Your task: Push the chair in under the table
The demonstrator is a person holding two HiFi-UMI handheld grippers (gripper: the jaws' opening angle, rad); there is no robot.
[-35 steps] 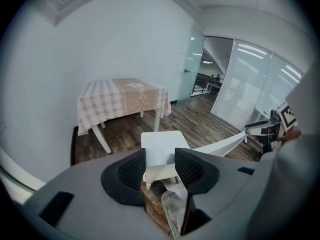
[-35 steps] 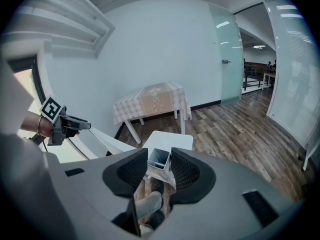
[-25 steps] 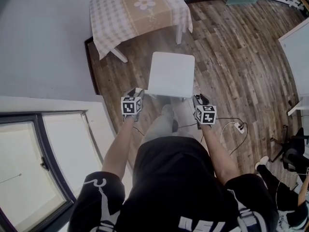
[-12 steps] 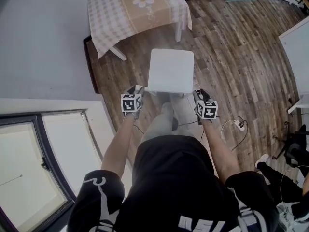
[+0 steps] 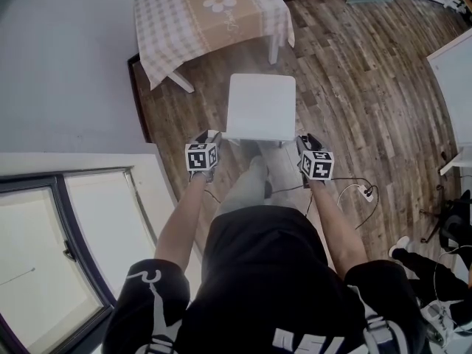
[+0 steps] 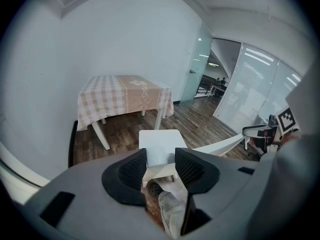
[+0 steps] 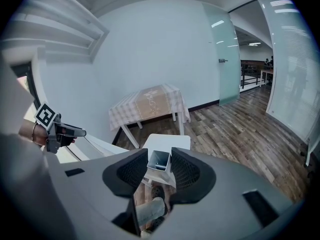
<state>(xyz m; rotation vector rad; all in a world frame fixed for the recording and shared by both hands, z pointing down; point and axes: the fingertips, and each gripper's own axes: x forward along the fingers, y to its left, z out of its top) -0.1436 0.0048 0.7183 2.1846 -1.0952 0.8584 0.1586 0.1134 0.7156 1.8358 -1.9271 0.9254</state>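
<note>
A white chair (image 5: 262,108) stands on the wood floor, its seat facing a table (image 5: 210,17) with a checked cloth and white legs. My left gripper (image 5: 212,136) is shut on the left top corner of the chair's backrest (image 6: 159,157). Over on the other side, my right gripper (image 5: 303,140) is shut on the right top corner, a hollow square tube end (image 7: 159,160) between its pads. The seat (image 6: 161,140) (image 7: 168,141) shows beyond both pairs of jaws, with the table (image 6: 122,96) (image 7: 148,104) farther off. A strip of floor separates chair and table.
The grey wall runs along the left behind the table. A window frame (image 5: 66,249) lies at lower left. A power strip and cable (image 5: 366,192) lie on the floor at right. Another white table's edge (image 5: 453,72) and a seated person (image 5: 435,264) are at right.
Both grippers and the chair have edged a little toward the table. The grips look the same.
</note>
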